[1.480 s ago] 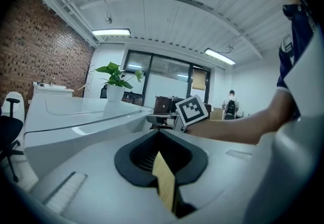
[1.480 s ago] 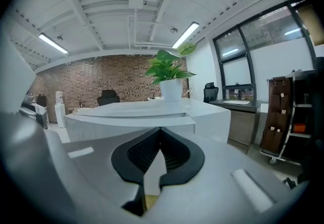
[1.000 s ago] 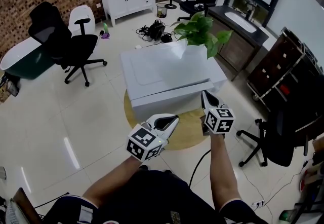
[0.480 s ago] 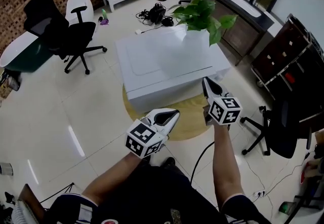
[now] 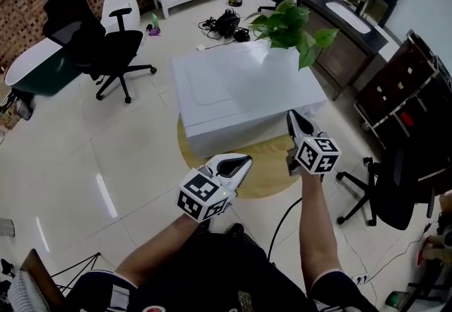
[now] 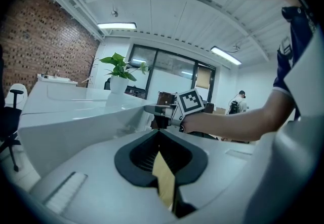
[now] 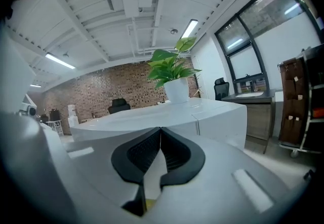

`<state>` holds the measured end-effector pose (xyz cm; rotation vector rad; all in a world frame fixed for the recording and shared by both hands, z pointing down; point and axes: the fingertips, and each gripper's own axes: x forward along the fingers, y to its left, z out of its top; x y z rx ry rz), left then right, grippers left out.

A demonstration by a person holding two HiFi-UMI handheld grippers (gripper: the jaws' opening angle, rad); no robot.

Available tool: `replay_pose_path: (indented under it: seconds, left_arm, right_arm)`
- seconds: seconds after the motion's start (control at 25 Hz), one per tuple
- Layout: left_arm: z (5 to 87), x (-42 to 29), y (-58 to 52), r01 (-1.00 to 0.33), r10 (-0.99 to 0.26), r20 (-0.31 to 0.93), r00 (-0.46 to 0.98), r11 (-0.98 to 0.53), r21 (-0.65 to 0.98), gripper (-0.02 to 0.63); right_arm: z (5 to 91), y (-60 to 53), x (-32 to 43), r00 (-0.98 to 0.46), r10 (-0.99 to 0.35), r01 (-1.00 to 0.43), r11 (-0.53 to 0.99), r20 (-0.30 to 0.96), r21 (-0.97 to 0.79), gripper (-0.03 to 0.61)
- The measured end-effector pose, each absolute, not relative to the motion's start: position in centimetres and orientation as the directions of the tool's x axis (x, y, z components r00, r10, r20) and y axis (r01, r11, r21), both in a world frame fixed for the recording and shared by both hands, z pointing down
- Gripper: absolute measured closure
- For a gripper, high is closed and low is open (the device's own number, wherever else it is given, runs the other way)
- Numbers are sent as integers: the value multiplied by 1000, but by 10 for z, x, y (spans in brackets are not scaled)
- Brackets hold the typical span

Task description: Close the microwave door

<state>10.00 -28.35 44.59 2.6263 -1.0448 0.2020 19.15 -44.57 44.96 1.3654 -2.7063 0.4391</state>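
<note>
We are holding both grippers before the white microwave point(image 5: 240, 92), which is sitting on the far part of a round yellow base point(image 5: 265, 171). The left gripper point(image 5: 244, 160) is hanging over the base's near part, and the right gripper point(image 5: 291, 115) is hanging by the microwave's near right corner. Both pairs of jaws are pressing together on nothing. A potted plant point(image 5: 291, 25) is standing at the microwave's far right corner.

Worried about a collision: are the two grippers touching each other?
Apart. The head view shows bare round mat between the left gripper and the right gripper.
</note>
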Motion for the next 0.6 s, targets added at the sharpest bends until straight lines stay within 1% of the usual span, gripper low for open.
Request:
replay_pose_path:
  seconds: [0.24, 0.6]
  left_arm:
    - [436, 103, -276, -683, -646, 222, 730, -700, 210, 601]
    - [422, 110, -277, -651, -623, 191, 758, -735, 188, 601]
  right_arm:
    - [439, -430, 190, -600, -781, -796, 563, 175, -221, 575]
    - [411, -376, 192, -599, -792, -796, 571, 122, -201, 577]
